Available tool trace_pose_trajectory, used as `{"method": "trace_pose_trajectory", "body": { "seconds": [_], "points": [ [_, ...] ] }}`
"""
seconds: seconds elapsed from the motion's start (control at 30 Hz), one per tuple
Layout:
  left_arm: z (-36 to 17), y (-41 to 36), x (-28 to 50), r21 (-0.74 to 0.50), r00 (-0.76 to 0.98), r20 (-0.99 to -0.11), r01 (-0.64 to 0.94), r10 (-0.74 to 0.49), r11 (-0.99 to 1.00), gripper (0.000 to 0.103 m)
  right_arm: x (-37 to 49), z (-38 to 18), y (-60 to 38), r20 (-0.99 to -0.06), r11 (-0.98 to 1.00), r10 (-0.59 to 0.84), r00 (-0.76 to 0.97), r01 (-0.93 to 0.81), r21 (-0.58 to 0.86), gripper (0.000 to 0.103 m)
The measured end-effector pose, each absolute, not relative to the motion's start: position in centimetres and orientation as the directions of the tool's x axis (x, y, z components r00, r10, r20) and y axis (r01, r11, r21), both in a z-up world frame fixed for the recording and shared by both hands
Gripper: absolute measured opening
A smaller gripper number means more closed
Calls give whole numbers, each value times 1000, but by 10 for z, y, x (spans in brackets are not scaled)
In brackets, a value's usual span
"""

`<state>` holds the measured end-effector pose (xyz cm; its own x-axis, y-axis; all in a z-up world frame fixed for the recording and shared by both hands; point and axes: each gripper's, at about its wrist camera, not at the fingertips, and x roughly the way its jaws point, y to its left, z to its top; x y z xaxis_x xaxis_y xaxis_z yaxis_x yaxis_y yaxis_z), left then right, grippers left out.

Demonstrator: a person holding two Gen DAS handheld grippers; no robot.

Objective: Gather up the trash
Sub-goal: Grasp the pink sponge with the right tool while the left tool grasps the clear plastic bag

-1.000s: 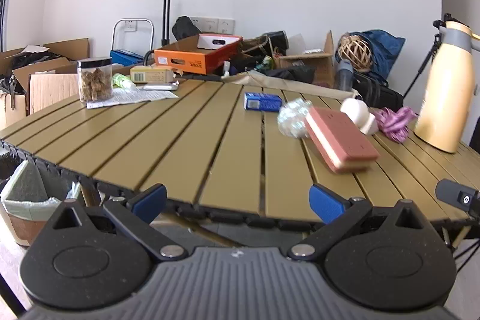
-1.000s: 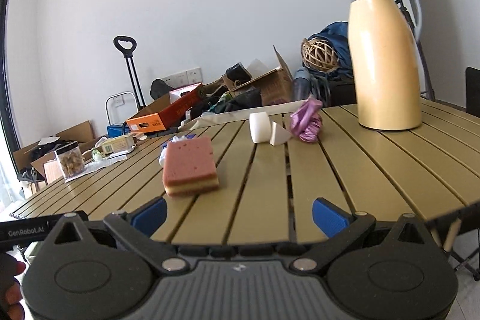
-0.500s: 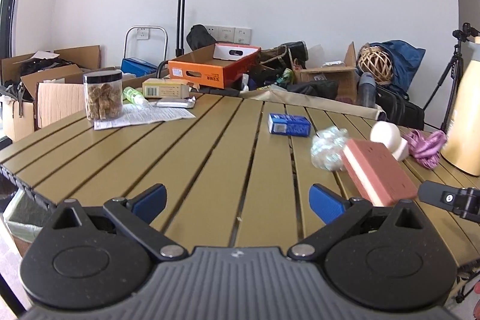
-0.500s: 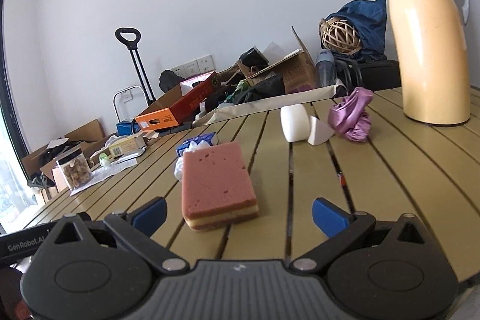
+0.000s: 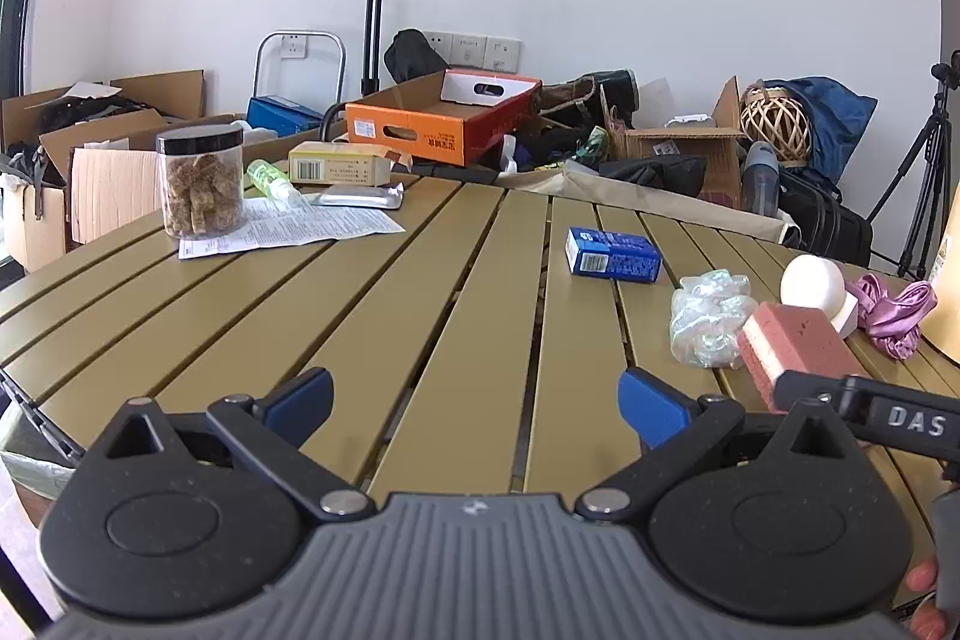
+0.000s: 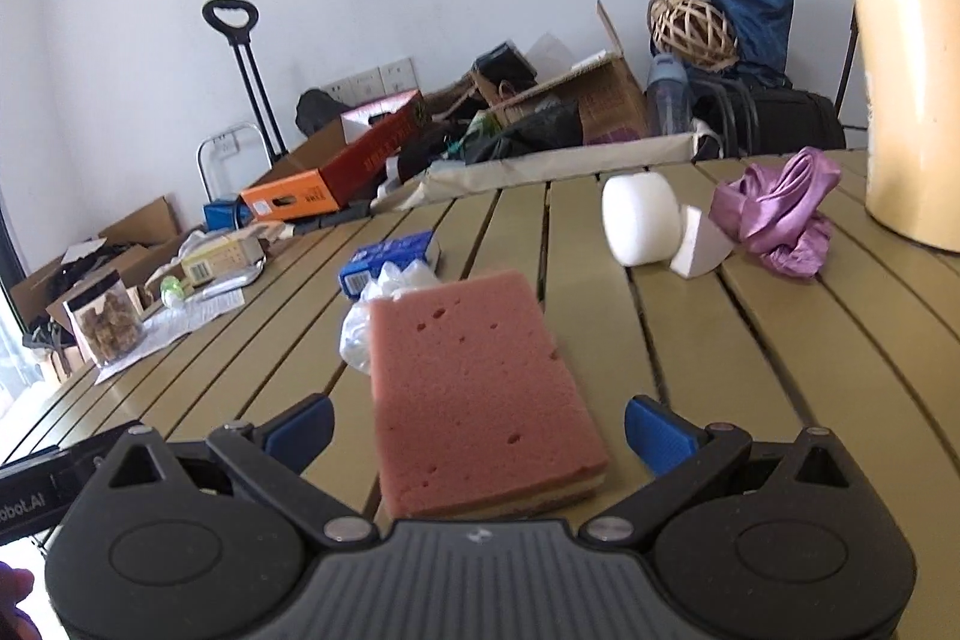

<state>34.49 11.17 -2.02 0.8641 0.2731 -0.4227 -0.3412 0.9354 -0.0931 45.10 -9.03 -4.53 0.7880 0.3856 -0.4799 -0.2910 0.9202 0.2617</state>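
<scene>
From the left wrist view, we see our left tool with its blue fingers spread wide over bare slats of the tabletop, pinching nothing. Ahead lie a blue carton, a crumpled clear plastic wad touching the near end of a pink sponge, then a white foam roll and a purple crumpled wrapper; a jar of snacks stands on a printed sheet far to the left. The black body of the other tool crosses the lower right corner, just beside the sponge. From the right wrist view, our right tool is likewise spread, with the pink sponge lying flat between its fingers, not yet touched by either as far as we can tell. The plastic wad peeks out behind the sponge's far left corner, the blue carton beyond it, the purple wrapper near a cream thermos. We judge the trash to be the plastic wad and the wrapper, so the risk is closing on the sponge, which sits squarely in the tool's path. Reaching over it could also shove the sponge into the light wad and push it away, or into a gap between slats. The two tools are close and could collide.
</scene>
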Motion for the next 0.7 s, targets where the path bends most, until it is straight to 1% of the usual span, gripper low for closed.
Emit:
{"method": "trace_pose_trajectory", "body": {
  "seconds": [0.1,0.2,0.27,0.33,0.5,0.7],
  "points": [
    [-24,113,345,-99,859,-437,-343,269,934,103,454,-48,-82,-501,923,381,777,-292,249,103],
    [-26,114,343,-100,855,-447,-339,262,935,103,454,-48,-79,-507,933,358,784,-284,221,98],
    [-27,114,341,-97,855,-448,-338,262,936,103,452,-47,-78,-506,932,361,783,-290,216,90],
    [-28,114,340,-94,854,-449,-337,263,937,103,451,-48,-78,-504,934,358,786,-292,206,74],
    [-29,114,337,-90,853,-450,-338,264,937,103,447,-47,-79,-491,936,352,797,-294,194,73],
    [-28,113,338,-108,854,-458,-329,247,938,103,439,-39,-94,-431,934,354,830,-286,216,72]
  ]
}}
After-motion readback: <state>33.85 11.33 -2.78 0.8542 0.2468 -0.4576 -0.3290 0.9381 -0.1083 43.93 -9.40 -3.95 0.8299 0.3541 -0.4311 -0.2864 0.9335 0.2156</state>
